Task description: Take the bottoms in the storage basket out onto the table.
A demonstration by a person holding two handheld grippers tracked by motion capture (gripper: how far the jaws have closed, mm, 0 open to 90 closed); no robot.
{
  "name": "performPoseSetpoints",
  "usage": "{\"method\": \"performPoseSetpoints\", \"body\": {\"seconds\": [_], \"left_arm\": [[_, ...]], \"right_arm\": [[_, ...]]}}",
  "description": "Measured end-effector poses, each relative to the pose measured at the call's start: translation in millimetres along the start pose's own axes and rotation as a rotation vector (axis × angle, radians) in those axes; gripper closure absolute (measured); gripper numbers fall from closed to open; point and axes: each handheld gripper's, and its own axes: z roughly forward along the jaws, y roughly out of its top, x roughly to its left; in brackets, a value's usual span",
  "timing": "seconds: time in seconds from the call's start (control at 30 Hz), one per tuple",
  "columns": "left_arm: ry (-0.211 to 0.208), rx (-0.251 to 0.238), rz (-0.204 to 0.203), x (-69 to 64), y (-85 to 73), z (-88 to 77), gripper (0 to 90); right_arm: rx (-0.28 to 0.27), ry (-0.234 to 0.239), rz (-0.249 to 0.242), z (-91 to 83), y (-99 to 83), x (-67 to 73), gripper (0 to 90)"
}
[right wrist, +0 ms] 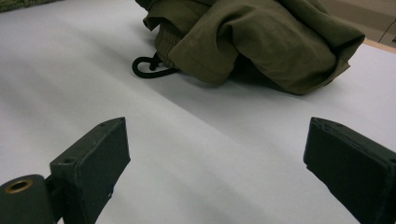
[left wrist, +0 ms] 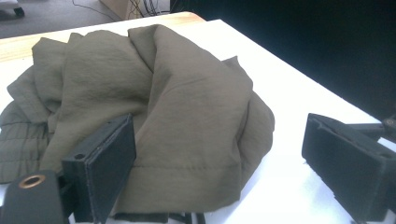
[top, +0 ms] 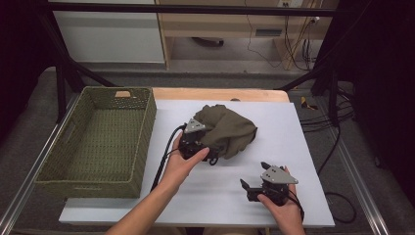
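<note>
1. White sheeting covers the desk point(top: 274, 196), with a wooden edge along its far side and a dark floor with trailing cables beyond, toward the top of the high view.
2. We see the olive garment point(top: 226, 128) bunched in a loose heap at the centre of the high view, and the woven basket point(top: 142, 142) standing open at the left of the frame, just beside the white sheet.
3. We hold the left tool point(top: 211, 147) against the near edge of the heap. Its jaws stand wide apart and do not pinch the cloth, though in the left gripper view one jaw sits close against a fold point(left wrist: 196, 121).
4. We hold the right tool point(top: 247, 188) low at the lower right of the high view, well apart from the garment, its jaws spread over bare sheet.
5. To do this step well, we judge it best to push the left tool deep over a thick fold before closing, so several layers are caught and the heap lifts as one.
6. A loose end could drag on the way to the basket, so the right tool should support the far side.
7. The right gripper view shows a black drawstring loop point(right wrist: 147, 66) at the garment's edge, which the left gripper view does not; the high view alone places the basket.
</note>
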Motion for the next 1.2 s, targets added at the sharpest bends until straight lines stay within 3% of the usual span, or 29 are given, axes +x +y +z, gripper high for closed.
{"method": "performPoseSetpoints", "body": {"seconds": [0.13, 0.27, 0.67, 0.73, 0.77, 0.83, 0.93, 1.2], "left_arm": [[-0.001, 0.001, 0.013, -3.3, 2.3, -5.1, 9.9], [0.011, 0.002, 0.056, -8.7, 6.4, -11.2, 9.3], [-0.024, -0.012, 0.073, -15.8, 18.0, -27.3, 9.0], [-0.012, -0.019, 0.073, -16.1, 21.6, -29.7, 8.9], [0.012, -0.017, 0.079, -17.4, 23.4, -30.7, 8.9], [0.046, -0.001, 0.119, -20.9, 27.0, -32.6, 9.0], [0.040, -0.015, 0.140, -25.8, 33.1, -37.2, 8.8], [0.012, -0.048, 0.135, -31.2, 53.2, -47.7, 8.5]], "right_arm": [[-0.006, -0.011, 0.002, -3.2, -0.4, -0.4, 7.3], [-0.007, -0.016, 0.005, -3.6, -1.0, -1.5, 7.2], [-0.016, -0.028, 0.036, -8.1, -1.6, -9.3, 6.7], [-0.020, -0.031, 0.037, -9.2, -1.1, -8.8, 6.8], [-0.020, -0.035, 0.037, -9.8, -0.8, -8.6, 6.8], [-0.035, -0.041, 0.048, -12.0, -0.3, -9.1, 6.8], [-0.033, -0.042, 0.050, -13.7, -2.0, -10.8, 6.8], [-0.023, -0.032, 0.063, -14.2, -3.3, -12.8, 6.0]]}}
